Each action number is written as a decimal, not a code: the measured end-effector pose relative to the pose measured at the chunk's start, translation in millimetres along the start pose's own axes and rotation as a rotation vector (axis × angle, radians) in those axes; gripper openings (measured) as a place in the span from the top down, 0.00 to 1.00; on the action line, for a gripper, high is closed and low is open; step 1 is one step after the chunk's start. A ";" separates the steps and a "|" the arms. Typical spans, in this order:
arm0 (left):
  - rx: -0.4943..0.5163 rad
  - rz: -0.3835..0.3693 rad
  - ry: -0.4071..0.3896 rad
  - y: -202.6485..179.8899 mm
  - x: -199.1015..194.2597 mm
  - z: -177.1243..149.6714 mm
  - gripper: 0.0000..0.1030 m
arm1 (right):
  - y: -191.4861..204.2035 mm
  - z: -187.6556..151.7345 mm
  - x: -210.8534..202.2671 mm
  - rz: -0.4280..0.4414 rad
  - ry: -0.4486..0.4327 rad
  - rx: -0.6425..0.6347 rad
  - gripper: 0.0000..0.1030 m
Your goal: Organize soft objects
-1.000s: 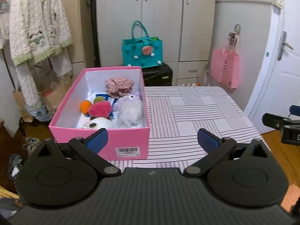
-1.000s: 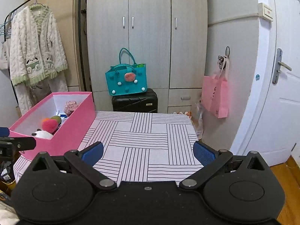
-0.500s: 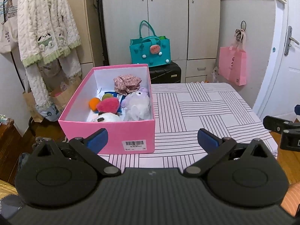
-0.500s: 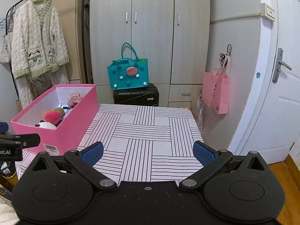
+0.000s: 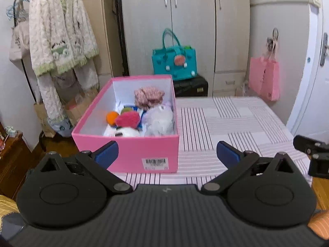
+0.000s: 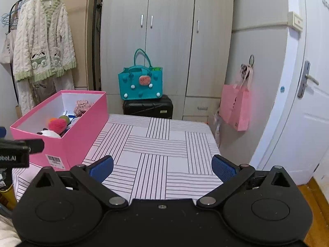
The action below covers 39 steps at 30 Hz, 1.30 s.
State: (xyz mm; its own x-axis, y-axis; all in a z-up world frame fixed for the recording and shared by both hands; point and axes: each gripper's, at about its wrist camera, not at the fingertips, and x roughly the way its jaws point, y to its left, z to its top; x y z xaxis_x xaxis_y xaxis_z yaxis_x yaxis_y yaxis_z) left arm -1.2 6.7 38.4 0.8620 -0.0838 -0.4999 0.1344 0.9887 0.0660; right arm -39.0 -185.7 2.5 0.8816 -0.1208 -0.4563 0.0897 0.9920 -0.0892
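Note:
A pink box [image 5: 131, 154] stands on the left of the striped table [image 5: 236, 121]; it also shows in the right wrist view [image 6: 82, 127]. Inside lie several soft toys: a pink fuzzy one [image 5: 128, 119], an orange ball [image 5: 111, 117], a white-lilac plush [image 5: 159, 119], a pink knitted piece [image 5: 149, 95] and a panda plush [image 5: 126, 132]. My left gripper [image 5: 166, 152] is open and empty, held back in front of the box. My right gripper [image 6: 162, 165] is open and empty, over the table's near edge.
A teal bag [image 6: 140, 84] sits on a black suitcase [image 6: 148, 107] behind the table. A pink bag [image 6: 235, 106] hangs on the right. A robe [image 6: 42, 47] hangs on a rack at the left. A white door [image 6: 308, 103] stands at the right.
Both grippers have drawn back and risen from the table, so the box and table look farther away. Both stay open and empty.

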 end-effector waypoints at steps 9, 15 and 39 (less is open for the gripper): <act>0.012 0.024 -0.029 2.4 -4.8 -5.7 0.00 | 3.7 -4.5 1.5 -0.009 -0.034 -0.040 0.00; 0.033 0.048 -0.027 1.8 -6.5 -10.8 0.00 | 0.7 -4.2 8.0 -0.004 -0.025 -0.008 0.00; 0.040 0.028 -0.037 -2.8 -10.9 -16.4 0.00 | -5.4 -8.4 3.6 0.041 -0.028 0.017 0.00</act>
State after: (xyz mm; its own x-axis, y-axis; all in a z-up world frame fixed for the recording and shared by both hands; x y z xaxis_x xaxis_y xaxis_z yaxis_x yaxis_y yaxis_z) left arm -18.9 6.8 29.6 0.8829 -0.0616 -0.4654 0.1290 0.9850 0.1142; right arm -40.2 -191.8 -6.1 0.8973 -0.0793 -0.4343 0.0609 0.9966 -0.0562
